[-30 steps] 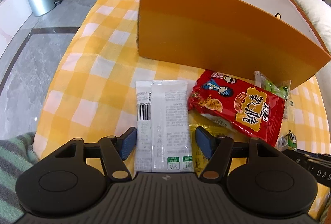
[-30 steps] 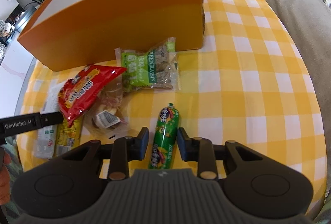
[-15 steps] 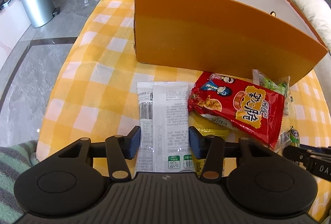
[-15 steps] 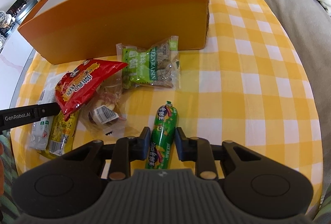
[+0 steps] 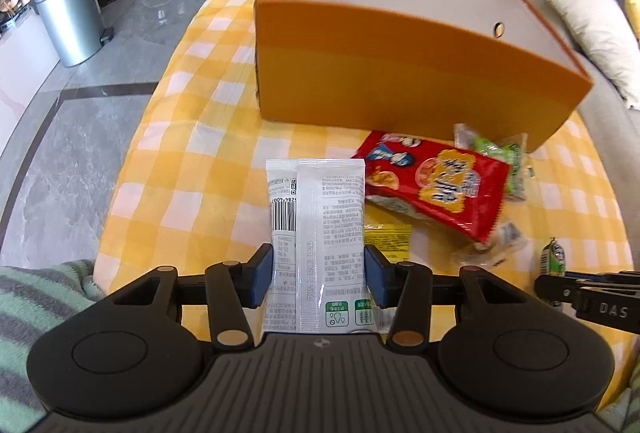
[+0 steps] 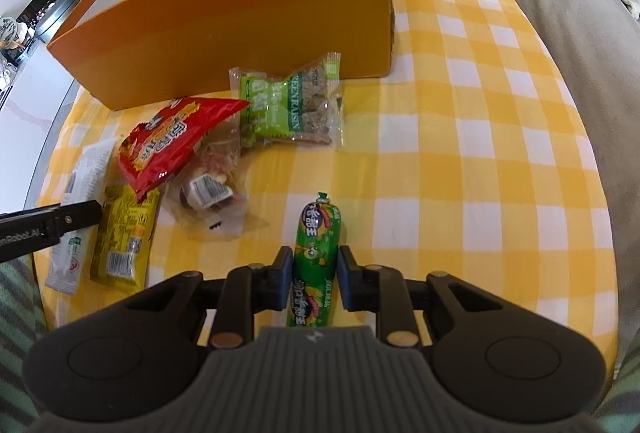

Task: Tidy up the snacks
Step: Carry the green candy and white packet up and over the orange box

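Orange box point(image 5: 400, 73) waiting behind. Left gripper point(image 5: 319, 275) clamped on white packet point(image 5: 316, 217), right gripper point(image 6: 313, 278) on green sausage point(image 6: 316, 245). Lift straight, clear the wall, then drop in.

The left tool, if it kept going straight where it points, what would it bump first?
Probably the yellow checked tablecloth, just before the orange box. The left tool points steeply down while gripping the white packet, though depth is hard to judge.

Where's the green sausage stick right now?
In the right wrist view the green sausage sits clamped in the right gripper, on the checked cloth, right of the clear wrapped snack.
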`<state>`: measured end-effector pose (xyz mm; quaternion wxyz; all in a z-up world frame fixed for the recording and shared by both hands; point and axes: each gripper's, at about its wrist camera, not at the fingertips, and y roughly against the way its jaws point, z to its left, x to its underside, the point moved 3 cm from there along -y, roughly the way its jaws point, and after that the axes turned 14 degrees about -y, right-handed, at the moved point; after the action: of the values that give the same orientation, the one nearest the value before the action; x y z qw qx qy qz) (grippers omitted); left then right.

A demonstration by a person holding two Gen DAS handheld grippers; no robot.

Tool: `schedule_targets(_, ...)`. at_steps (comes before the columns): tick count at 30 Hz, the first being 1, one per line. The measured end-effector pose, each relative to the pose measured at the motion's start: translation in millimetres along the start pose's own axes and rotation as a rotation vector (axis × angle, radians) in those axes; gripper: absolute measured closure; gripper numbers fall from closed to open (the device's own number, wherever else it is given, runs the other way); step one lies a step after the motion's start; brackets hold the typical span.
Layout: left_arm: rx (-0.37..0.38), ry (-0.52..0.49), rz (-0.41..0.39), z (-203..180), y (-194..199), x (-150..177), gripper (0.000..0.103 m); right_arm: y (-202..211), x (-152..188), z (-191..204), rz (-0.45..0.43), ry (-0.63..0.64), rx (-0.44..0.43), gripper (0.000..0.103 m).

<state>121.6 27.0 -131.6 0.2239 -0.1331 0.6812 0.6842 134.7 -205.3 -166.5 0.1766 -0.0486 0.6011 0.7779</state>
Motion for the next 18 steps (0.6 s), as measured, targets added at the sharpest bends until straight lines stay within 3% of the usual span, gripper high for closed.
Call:
schedule_targets(9, 0.035, -0.007, -0.081, -10, 38, -7, 0.049, 34, 3, 0, -0.046, -0.009, -0.031, 0.083)
schedule_targets(18, 0.054, -0.046, -0.206, -16, 76, -45, 0.049, 85, -10, 9, -0.162, 0.016, -0.106, 0.083)
